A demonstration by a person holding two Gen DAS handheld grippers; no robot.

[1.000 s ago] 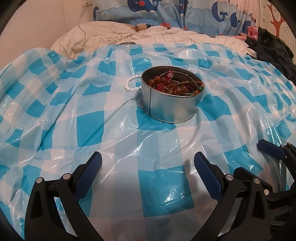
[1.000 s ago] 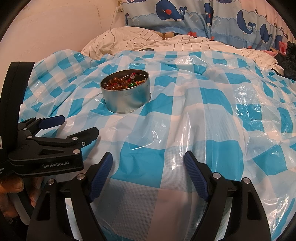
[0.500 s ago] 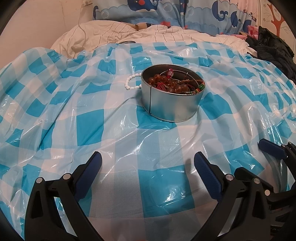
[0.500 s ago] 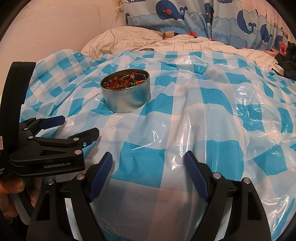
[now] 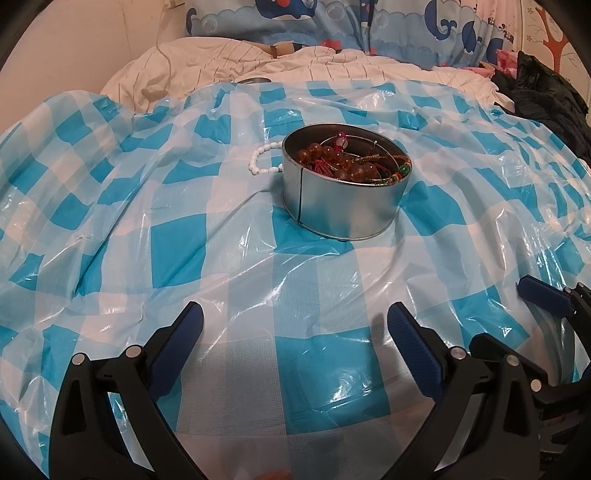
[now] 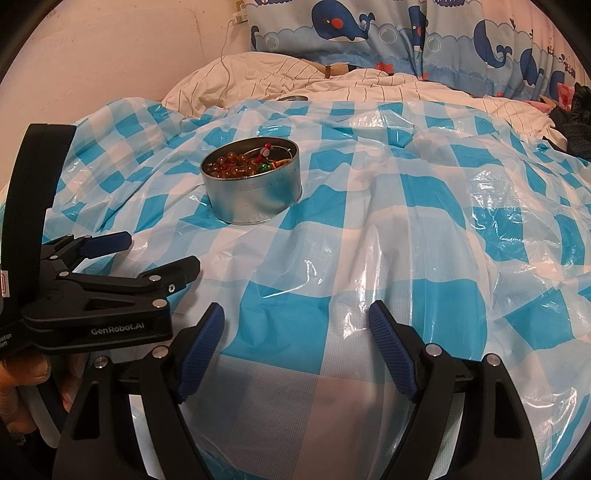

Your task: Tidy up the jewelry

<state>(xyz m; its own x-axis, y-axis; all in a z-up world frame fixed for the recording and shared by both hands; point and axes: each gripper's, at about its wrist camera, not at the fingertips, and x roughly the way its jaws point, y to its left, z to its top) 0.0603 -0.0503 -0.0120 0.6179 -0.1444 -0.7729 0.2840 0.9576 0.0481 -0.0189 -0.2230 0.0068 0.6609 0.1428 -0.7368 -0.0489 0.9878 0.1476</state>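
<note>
A round metal tin (image 5: 345, 192) (image 6: 253, 186) sits on the blue-and-white checked plastic sheet (image 5: 177, 236) (image 6: 424, 206). Inside lie amber bead strings (image 5: 332, 162) (image 6: 232, 166) and other coloured jewelry. A white bead bracelet (image 5: 263, 161) lies on the sheet just left of the tin, partly behind it. My left gripper (image 5: 293, 330) (image 6: 147, 254) is open and empty, well short of the tin. My right gripper (image 6: 295, 334) is open and empty too, beside the left one; its blue pads (image 5: 543, 295) show at the left wrist view's right edge.
A striped white duvet (image 6: 280, 77) and whale-print pillows (image 6: 369, 33) lie behind the sheet. Dark clothing (image 5: 546, 96) is piled at the far right. A cable (image 6: 224, 55) hangs from a wall socket. A person's hand (image 6: 22, 384) holds the left gripper.
</note>
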